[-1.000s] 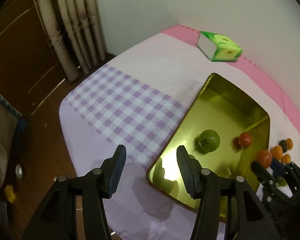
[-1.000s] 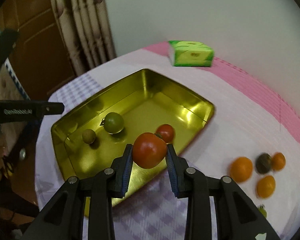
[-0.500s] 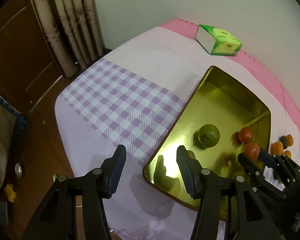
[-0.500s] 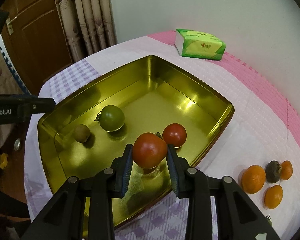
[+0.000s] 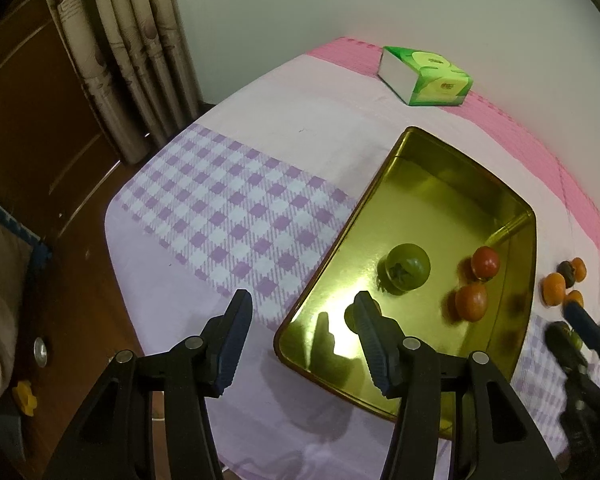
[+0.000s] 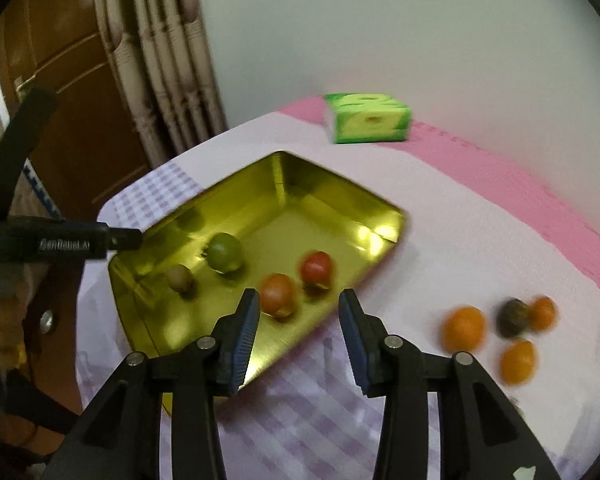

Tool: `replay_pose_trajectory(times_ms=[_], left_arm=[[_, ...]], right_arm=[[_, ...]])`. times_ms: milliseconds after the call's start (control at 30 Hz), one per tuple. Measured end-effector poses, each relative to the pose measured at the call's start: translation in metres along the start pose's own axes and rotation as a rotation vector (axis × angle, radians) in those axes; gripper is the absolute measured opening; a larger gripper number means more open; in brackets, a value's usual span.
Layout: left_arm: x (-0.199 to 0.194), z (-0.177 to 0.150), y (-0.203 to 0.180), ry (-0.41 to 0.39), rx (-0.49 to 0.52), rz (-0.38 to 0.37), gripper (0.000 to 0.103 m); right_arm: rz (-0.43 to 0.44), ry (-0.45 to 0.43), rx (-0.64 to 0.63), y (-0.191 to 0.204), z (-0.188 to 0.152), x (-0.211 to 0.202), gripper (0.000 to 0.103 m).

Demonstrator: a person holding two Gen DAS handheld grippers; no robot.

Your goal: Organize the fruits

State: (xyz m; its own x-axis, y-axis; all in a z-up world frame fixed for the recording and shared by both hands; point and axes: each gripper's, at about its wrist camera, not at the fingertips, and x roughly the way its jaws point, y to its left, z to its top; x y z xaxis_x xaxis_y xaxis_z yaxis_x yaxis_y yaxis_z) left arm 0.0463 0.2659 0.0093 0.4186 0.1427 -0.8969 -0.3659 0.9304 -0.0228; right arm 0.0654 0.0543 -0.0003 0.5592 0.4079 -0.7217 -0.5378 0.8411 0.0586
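Note:
A gold metal tray (image 6: 340, 188) (image 5: 440, 148) lies on the table. In it are a green tomato (image 6: 225, 251) (image 5: 408, 266), a small brown fruit (image 6: 179, 277), a red tomato (image 6: 317, 267) (image 5: 485, 262) and an orange-red tomato (image 6: 278, 294) (image 5: 471, 301). My right gripper (image 6: 298, 328) is open and empty, just above the tray's near rim, behind the orange-red tomato. My left gripper (image 5: 302, 336) is open and empty over the tray's left corner. Several oranges (image 6: 464, 328) and a dark fruit (image 6: 513, 317) lie on the cloth right of the tray.
A green tissue box (image 5: 428, 76) (image 6: 370, 118) stands at the back by the wall. Curtains (image 5: 128, 52) and a wooden door (image 6: 72, 92) are to the left, past the table edge. The right gripper shows at the right edge of the left wrist view (image 5: 580, 344).
My right gripper opened and let the orange-red tomato go into the tray, then pulled back toward the near rim. The left gripper stayed open and barely moved.

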Motion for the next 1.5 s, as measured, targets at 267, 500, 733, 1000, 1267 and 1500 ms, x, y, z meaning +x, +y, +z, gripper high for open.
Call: replay_pose_trajectory(times_ms=[267,500,733,1000,1267,1500], left_arm=[[-0.009,-0.004,-0.021,-0.036,0.098,-0.038,0.057],[-0.019,-0.014,-0.051,-0.071,0.231,-0.093,0.060],[-0.028,-0.029,-0.096,-0.091,0.364,-0.120,0.064],[-0.024,-0.046,-0.170,-0.068,0.464,-0.194,0.064],[-0.007,-0.060,-0.242,-0.034,0.512,-0.297,0.064],[0.014,-0.071,-0.283,0.011,0.560,-0.313,0.064]], right_arm=[[-0.181,0.037,0.130,-0.080,-0.066,-0.044,0.039],[-0.208,0.081,0.213,-0.116,-0.094,-0.035,0.039],[-0.205,0.077,0.229,-0.124,-0.094,-0.013,0.039],[-0.203,0.051,0.245,-0.136,-0.097,-0.011,0.033],[-0.375,0.038,0.320,-0.183,-0.114,-0.031,0.033],[-0.414,0.032,0.317,-0.199,-0.122,-0.039,0.033]])
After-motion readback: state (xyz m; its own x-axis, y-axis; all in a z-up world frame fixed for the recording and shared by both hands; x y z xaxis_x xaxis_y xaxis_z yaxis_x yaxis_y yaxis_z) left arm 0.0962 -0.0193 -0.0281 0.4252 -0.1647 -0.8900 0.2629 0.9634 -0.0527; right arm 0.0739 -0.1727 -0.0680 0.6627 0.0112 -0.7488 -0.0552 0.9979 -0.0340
